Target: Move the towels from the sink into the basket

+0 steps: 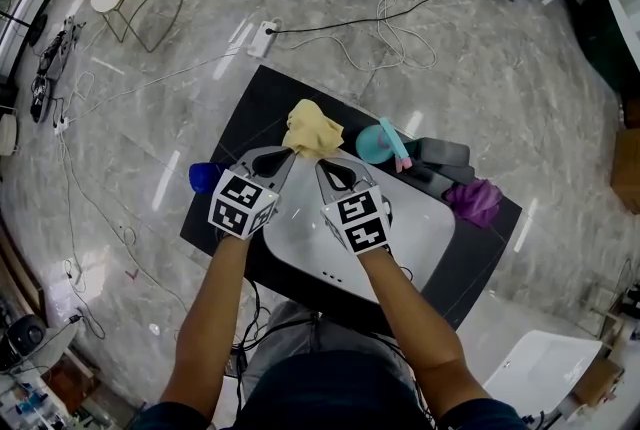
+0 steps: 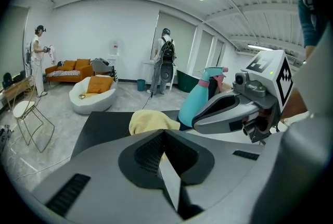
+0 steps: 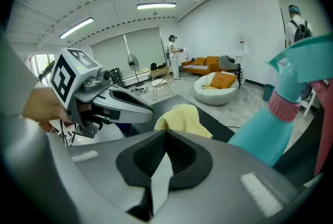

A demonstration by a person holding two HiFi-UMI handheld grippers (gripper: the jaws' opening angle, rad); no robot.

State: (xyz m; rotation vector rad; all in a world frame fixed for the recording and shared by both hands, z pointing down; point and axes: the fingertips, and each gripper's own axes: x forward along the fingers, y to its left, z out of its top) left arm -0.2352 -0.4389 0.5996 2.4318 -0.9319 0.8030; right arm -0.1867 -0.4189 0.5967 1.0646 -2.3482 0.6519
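Both hands are working together here: the left gripper (image 1: 284,155) and the right gripper (image 1: 322,163) are sitting side by side just above the middle of the head view, tips angling inward, and each one is pinching with its jaws closed tight on the lower edge of the soft pale-yellow cloth towel (image 1: 313,130). Each gripper view is showing the same thing, yellow cloth bulging out right past the shut tips with no gap. The towel is bunching up-frame of both tips, so it is lying straight ahead of the jaws, not under them, a crumpled lump a little wider than tall, running across from one tip to the other. It is hanging clear of the smooth white oval sink (image 1: 420,228), which is lying down-frame beneath the wrists, and it is hovering over the far part of the flat black table top (image 1: 250,108). Neither hand is nearer; both are touching it. The teal plastic spray bottle (image 1: 380,144) is standing just right of the towel, close to the right gripper, so I'd judge a swing that way risky. A crumpled purple cloth (image 1: 477,201) is lying at the sink's right end. I'm not making out a basket anywhere.
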